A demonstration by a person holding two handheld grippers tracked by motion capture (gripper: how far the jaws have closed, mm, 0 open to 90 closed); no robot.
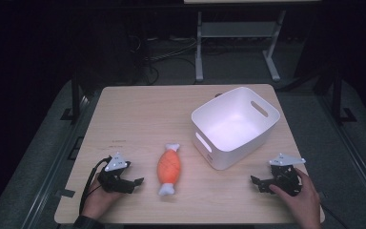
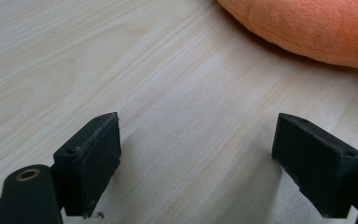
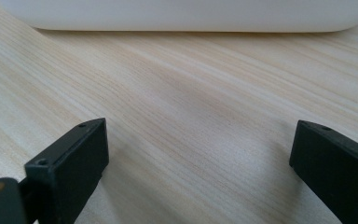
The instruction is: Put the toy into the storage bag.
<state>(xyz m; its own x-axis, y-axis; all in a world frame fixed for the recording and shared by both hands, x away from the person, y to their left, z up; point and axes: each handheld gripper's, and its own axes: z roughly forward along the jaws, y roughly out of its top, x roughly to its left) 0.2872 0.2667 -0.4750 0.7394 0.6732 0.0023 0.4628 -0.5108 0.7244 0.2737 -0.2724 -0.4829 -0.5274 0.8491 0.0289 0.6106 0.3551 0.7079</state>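
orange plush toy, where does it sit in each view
High view: the orange plush toy lies at lower centre on the table, between the left claw and the white bin.
Left gripper view: its orange body fills the top right corner.
Right gripper view: not in this picture.
Shared landmark: the pale wood-grain table.

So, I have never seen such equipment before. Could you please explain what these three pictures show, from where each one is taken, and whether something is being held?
No robot here: a person holds a hand tool with two black jaws in each hand. The high view looks down on a wooden table, with the left gripper and the right gripper near the front edge. Between them lies an orange plush toy with white ends, beside an empty white bin. The other two pictures come from cameras riding on the grippers. The left gripper view looks toward the toy, the right gripper view toward the bin's wall. Both grippers are open and hold nothing.
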